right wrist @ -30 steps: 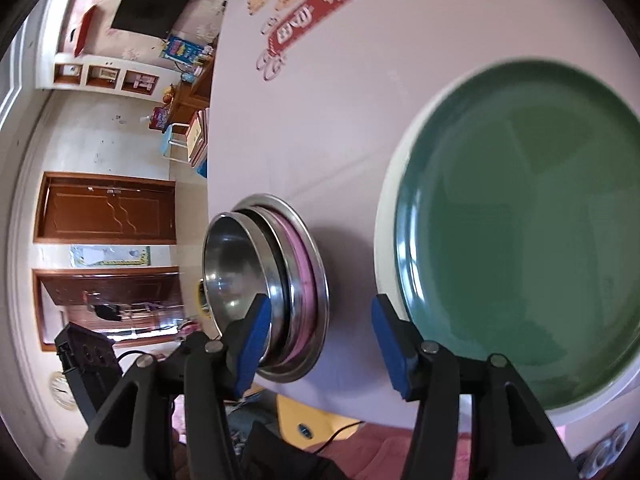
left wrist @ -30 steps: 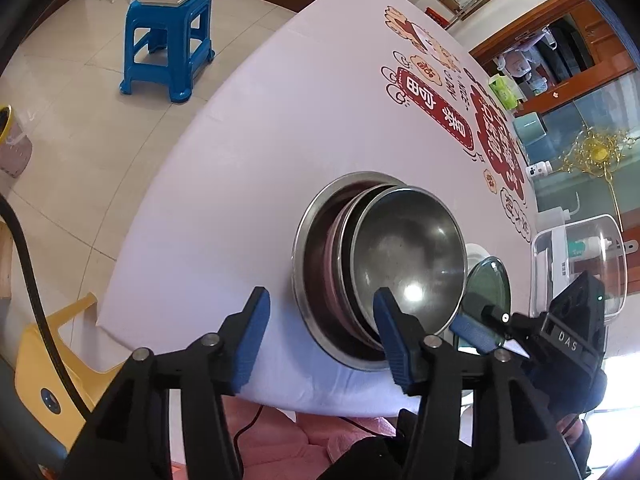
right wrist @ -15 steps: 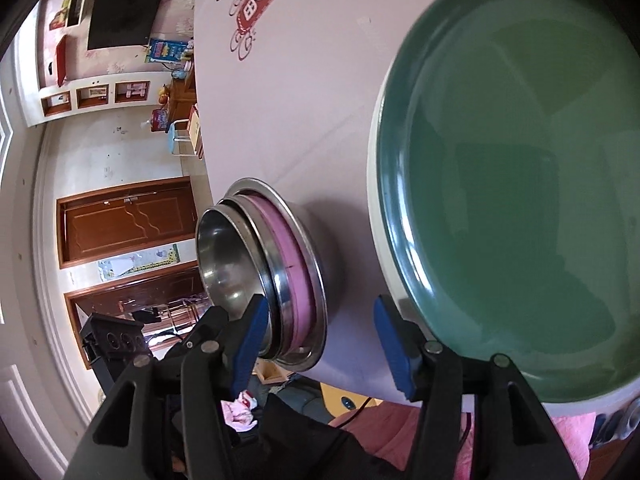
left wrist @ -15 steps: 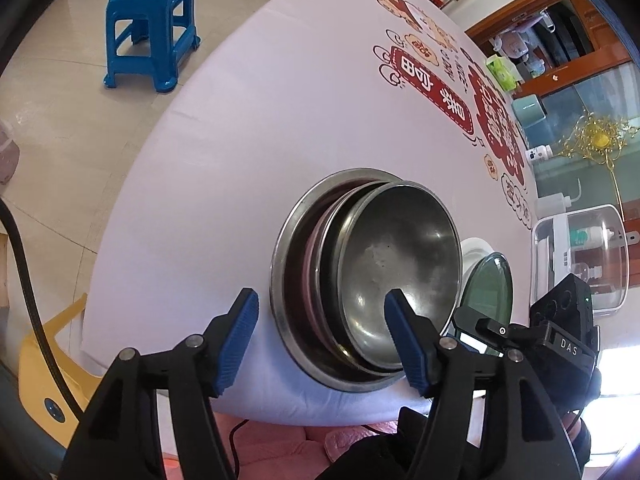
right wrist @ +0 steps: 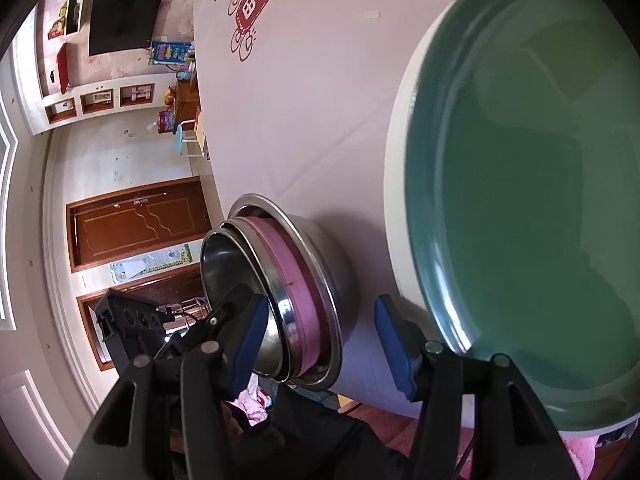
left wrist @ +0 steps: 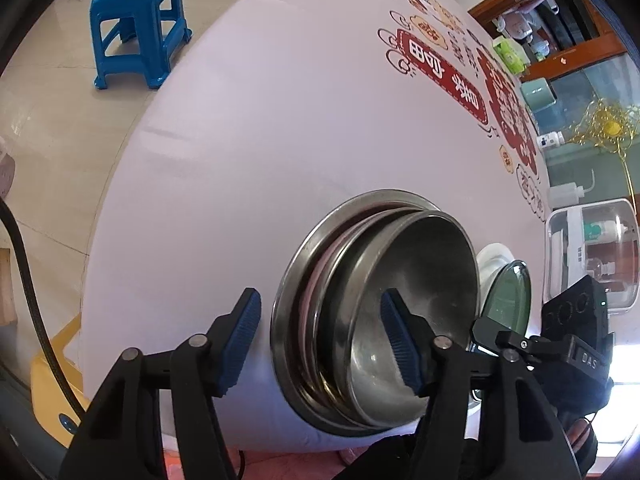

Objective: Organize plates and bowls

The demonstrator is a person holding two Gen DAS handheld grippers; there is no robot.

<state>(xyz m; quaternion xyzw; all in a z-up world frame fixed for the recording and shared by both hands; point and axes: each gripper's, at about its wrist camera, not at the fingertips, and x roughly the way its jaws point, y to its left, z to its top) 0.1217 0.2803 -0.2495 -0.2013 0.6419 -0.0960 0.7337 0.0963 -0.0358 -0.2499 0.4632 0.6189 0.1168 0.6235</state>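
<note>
The left hand-held gripper (left wrist: 320, 342) has closed in on the stack of nested bowls (left wrist: 384, 320) since a second ago, the stack now filling far more of the left wrist view, and its jaws have just been narrowing after a brief widening. They stand about half open, straddling the near rims of the stack: one blue pad sits outside the big outer steel bowl (left wrist: 292, 292), the other hangs inside the top steel bowl (left wrist: 424, 304). Neither pad is seen pressing on metal.

The stack rests near the edge of a round table (left wrist: 260, 140) under a pale cloth with red printed characters. A pink bowl (right wrist: 296, 280) is sandwiched between the steel ones, and the top bowl sits tilted in the nest.

The right hand-held gripper (right wrist: 320, 340) is likewise about half open and holds nothing. In the right wrist view it frames the bare cloth between the stack and a large green plate (right wrist: 540, 180), which lies on a white plate (right wrist: 400, 160) just beside the bowls. One right pad appears right against the green plate's near rim; contact cannot be told.

A blue stool (left wrist: 140, 28) carrying books stands on the tiled floor beyond the table. A clear lidded box (left wrist: 588, 256) stands past the table's far side.
</note>
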